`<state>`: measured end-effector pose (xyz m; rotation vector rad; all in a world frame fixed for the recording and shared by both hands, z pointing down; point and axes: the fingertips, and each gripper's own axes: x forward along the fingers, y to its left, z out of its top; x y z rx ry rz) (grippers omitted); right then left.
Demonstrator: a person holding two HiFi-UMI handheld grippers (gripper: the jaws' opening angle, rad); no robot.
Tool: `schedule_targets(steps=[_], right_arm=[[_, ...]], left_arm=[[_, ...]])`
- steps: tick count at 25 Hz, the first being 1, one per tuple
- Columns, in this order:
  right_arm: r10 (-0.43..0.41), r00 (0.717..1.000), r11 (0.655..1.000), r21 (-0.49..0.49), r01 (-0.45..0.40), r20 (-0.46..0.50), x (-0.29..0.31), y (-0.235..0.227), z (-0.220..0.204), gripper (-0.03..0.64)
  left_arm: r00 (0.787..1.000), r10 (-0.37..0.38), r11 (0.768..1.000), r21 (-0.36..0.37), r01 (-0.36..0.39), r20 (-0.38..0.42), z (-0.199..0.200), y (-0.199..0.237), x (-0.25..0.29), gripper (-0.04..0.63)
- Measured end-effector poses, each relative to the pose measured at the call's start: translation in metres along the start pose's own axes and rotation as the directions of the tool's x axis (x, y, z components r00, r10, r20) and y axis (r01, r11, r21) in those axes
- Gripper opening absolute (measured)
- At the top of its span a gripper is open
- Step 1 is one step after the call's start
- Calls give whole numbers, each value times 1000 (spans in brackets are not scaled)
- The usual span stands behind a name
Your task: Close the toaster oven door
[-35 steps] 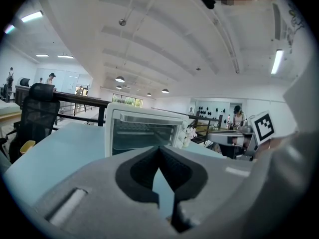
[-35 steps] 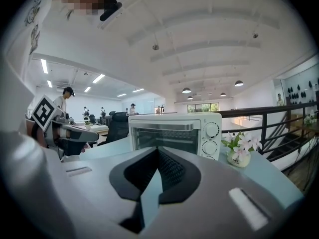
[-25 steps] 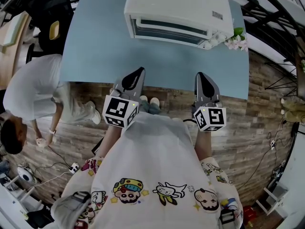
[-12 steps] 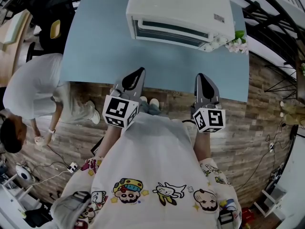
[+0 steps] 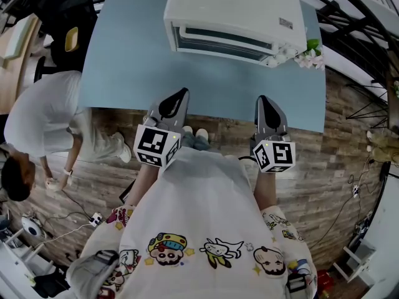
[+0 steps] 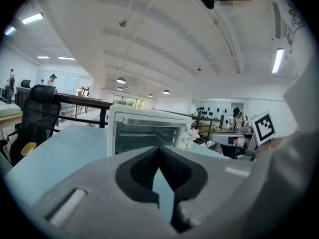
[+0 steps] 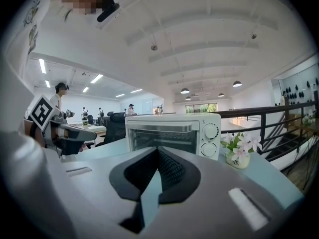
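A white toaster oven [image 5: 234, 18] stands at the far side of the light blue table [image 5: 131, 61], its glass door [image 5: 218, 42] upright against the front with the handle along the top. From the grippers it shows ahead as the toaster oven [image 6: 147, 129] and the toaster oven [image 7: 174, 131], with two knobs [image 7: 210, 140] at its right. My left gripper [image 5: 179, 96] and right gripper [image 5: 264, 102] hover side by side at the table's near edge, well short of the oven. Both are shut with nothing between the jaws.
A small vase of pale flowers [image 5: 310, 52] stands right of the oven, also seen as the vase [image 7: 238, 152]. A person in white [image 5: 43, 120] bends over the wooden floor at left. A black office chair [image 6: 37, 116] is beyond the table's left edge, railings behind.
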<state>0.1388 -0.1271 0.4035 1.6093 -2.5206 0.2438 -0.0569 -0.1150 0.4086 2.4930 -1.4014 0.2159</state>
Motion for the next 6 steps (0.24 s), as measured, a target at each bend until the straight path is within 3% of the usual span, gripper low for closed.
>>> schedule_targets(steps=[6], right_arm=[[3,1000,1000,-4,-3,-4,1,1,-1,8]], left_arm=[[1000,2,1000,1,-2,-1,0,1,0,0]])
